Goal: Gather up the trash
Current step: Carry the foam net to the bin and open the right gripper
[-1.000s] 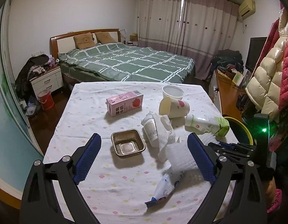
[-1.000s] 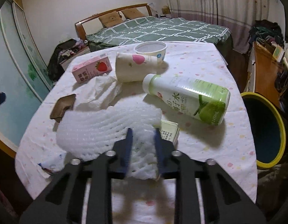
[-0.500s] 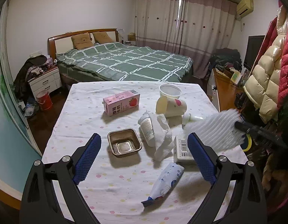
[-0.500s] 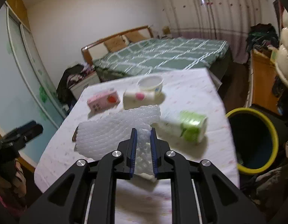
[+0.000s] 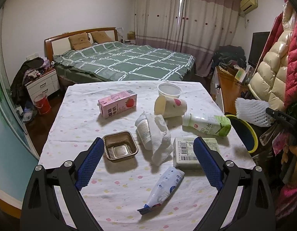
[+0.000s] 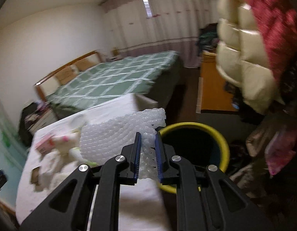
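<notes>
My right gripper is shut on a white foam net sleeve and holds it in the air beside the yellow-rimmed bin; the sleeve also shows in the left wrist view, above the bin. My left gripper is open and empty above the table's front. On the table lie a pink milk carton, a paper cup, a white tub, a green-white bottle, a foil tray, a small bottle in tissue, a flat box and a tube.
The bin stands on the floor off the table's right edge. Coats hang at the right above a wooden desk. A bed lies beyond the table, with a nightstand and red bucket at the left.
My right gripper lifted the foam sleeve off the table and carried it right, to over the bin's edge. The flat box under it came into view. My left gripper stayed open and in place.
</notes>
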`<state>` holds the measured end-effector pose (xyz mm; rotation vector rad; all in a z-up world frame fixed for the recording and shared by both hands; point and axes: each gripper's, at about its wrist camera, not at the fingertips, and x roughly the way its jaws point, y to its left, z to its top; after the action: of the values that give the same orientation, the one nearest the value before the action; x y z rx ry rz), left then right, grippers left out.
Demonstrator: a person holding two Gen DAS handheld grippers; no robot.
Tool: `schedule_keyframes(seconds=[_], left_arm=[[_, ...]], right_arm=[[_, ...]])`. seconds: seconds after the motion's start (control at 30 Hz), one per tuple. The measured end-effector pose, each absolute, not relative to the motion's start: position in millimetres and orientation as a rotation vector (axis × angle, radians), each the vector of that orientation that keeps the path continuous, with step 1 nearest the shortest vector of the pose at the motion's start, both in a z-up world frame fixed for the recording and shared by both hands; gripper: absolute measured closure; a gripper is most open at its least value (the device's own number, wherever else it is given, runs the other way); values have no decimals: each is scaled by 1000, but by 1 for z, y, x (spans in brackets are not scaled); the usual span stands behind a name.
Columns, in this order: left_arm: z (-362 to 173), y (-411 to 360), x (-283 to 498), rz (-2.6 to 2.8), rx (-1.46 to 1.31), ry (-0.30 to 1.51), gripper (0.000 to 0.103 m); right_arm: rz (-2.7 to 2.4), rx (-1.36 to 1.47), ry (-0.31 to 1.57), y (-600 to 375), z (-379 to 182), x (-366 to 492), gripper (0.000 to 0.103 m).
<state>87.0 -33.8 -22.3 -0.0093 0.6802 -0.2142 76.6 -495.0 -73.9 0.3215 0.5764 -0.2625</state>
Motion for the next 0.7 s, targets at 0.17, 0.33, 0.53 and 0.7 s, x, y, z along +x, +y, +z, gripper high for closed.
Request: schedule_keyframes(seconds=[0.17,0.33,0.53,0.7], left_arm=[[-22,-42,88,-228,4,684,11],[-22,-50,89,-240,17,688,11],[-23,-56,89,-251,26,696,11],[-26,-59,92,-259,28,708,11]], right_arm=[[-389,367,616,-537,-103,80,89],[-449,403,676,-563,-134,91,88],[-456,434,749,-573,-162,110,87],[-462,419,791,-572,-175,124,84]])
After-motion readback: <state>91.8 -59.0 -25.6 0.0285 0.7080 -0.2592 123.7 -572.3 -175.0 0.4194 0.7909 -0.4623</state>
